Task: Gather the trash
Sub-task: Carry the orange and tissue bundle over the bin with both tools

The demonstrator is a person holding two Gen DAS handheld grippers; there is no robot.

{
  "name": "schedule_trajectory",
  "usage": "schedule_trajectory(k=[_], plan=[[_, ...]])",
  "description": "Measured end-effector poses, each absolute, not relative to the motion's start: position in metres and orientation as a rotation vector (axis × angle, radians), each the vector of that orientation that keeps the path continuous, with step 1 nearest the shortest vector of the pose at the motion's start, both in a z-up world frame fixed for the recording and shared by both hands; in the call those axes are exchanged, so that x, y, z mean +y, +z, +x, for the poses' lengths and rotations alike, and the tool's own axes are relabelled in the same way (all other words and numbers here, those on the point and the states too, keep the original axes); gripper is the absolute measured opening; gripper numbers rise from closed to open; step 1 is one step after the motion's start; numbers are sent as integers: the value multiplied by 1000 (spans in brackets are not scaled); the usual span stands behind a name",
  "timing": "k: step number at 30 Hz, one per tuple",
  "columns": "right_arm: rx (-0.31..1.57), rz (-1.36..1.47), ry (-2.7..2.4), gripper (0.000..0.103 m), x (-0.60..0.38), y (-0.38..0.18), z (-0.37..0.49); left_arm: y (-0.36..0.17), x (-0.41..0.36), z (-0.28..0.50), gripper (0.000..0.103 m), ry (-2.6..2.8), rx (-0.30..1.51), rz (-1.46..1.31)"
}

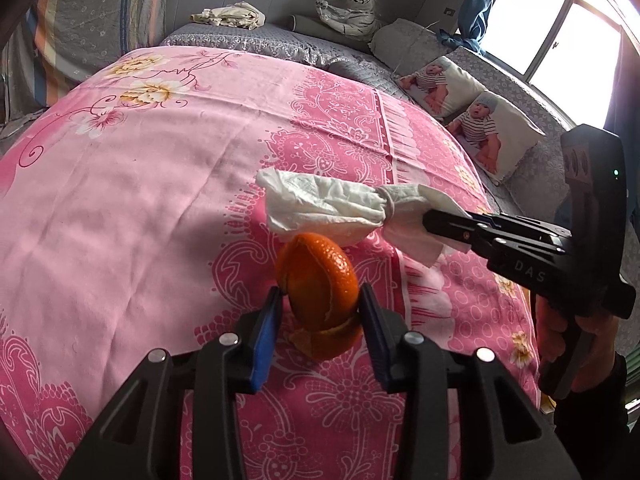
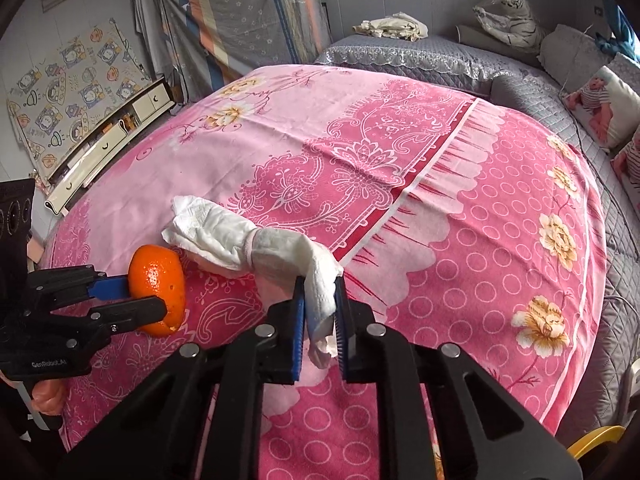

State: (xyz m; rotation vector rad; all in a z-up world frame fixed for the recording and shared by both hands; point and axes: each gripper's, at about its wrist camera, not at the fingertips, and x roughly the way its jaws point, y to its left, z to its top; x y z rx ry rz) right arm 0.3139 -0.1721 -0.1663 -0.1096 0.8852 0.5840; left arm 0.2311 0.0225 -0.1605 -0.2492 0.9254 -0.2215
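Pickup step: left gripper [image 1: 318, 300] clamps the peel [image 1: 320, 280]; right gripper [image 2: 320, 308] pinches the tissue [image 2: 248, 244]; next, lift both off the bed [image 2: 400, 160] toward a bin.

Orange peel [image 1: 320, 280], curled, held above pink sheet; crumpled white tissue [image 2: 248, 240], twisted mid-length, lifted beside it.
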Motion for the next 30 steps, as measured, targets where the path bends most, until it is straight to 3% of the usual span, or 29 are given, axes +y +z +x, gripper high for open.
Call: schedule_trajectory(k=[13, 22, 30], plan=[[736, 45, 422, 12, -270, -108, 271, -113, -29, 213, 37, -330, 841, -151], [550, 76, 115, 12, -368, -62, 210, -76, -113, 200, 37, -508, 779, -71], [511, 147, -120, 12, -456, -55, 155, -63, -200, 190, 37, -668, 765, 9]])
